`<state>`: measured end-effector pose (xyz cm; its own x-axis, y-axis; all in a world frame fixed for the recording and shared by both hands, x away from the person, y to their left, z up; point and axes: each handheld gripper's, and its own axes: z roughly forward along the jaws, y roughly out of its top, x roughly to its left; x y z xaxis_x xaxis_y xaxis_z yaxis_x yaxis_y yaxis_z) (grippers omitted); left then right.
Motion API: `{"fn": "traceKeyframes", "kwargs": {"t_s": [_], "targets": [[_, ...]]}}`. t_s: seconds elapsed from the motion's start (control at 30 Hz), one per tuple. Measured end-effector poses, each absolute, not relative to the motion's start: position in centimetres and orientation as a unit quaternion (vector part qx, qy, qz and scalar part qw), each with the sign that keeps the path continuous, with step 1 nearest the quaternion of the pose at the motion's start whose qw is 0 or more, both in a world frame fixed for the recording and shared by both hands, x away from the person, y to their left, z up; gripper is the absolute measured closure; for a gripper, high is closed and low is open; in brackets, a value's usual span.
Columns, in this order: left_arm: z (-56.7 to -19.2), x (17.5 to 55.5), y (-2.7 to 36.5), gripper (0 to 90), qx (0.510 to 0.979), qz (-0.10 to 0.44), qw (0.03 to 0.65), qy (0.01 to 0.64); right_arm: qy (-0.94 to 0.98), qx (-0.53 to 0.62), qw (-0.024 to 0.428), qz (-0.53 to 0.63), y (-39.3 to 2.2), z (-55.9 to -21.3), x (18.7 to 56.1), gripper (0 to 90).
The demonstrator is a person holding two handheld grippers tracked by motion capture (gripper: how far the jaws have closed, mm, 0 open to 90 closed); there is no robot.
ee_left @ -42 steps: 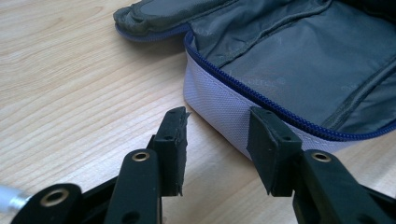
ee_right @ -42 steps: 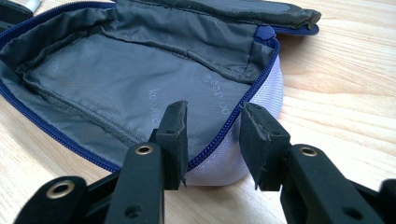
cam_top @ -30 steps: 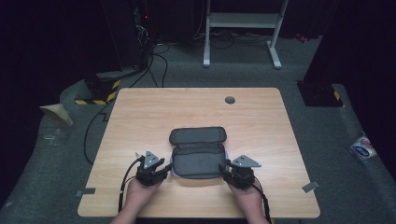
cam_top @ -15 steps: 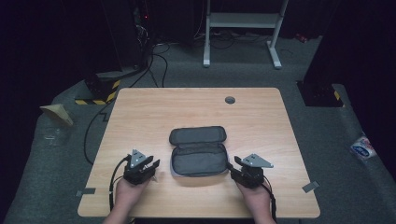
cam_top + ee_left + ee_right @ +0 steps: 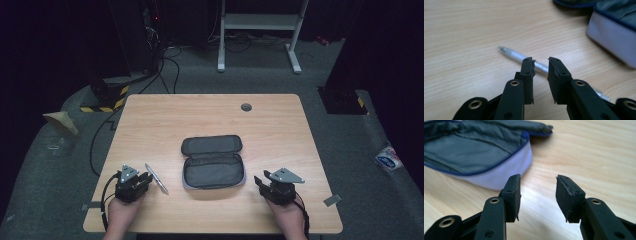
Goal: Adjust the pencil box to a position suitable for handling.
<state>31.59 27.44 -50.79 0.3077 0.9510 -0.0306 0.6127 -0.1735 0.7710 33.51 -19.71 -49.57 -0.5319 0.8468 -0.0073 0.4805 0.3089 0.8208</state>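
Dark floor and cables surround a wooden table [image 5: 165,115]. An open case [image 5: 213,162] lies at its centre, lid folded back, interior showing nothing inside. A silver pen [image 5: 157,178] lies flat on the wood, well apart from the case.

Left claw [image 5: 145,179]: released, jaws parted a little. In the left gripper view the pen [image 5: 524,57] runs crosswise just beyond and beneath the fingertips [image 5: 527,65], the jaws straddling its line but not clamped on it. The case [image 5: 614,35] sits ahead and to that claw's right.

Right claw [image 5: 260,181]: released, jaws wide, nothing between them. The case [image 5: 474,157] lies ahead and to its left, near but apart.

Judgement: the step in hand appears to be picking up the pen for stowing in the case. Next move calls for lowering the left claw squarely over the barrel, closing on it, then carrying it rightward into the open case. The right claw is placed to steady the case rim if needed.
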Motion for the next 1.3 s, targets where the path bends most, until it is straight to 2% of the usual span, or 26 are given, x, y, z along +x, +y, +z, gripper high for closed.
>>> {"fn": "traceKeyframes", "kwargs": {"t_s": [0.2,0.47,1.3], "targets": [[-51.4,31.4,28.0,75.6,0.725,0.242,0.325,0.557,0.775,0.437,0.213,0.404,-20.4,-50.4,33.9,54.6],[-52.1,31.9,27.5,74.7,0.734,0.24,0.312,0.553,0.777,0.437,0.211,0.401,-20.2,-50.6,34.2,54.5],[-52.4,36.1,27.1,73.7,0.728,0.243,0.329,0.55,0.773,0.452,0.216,0.389,-21.1,-51.2,32.8,54.5]]}}
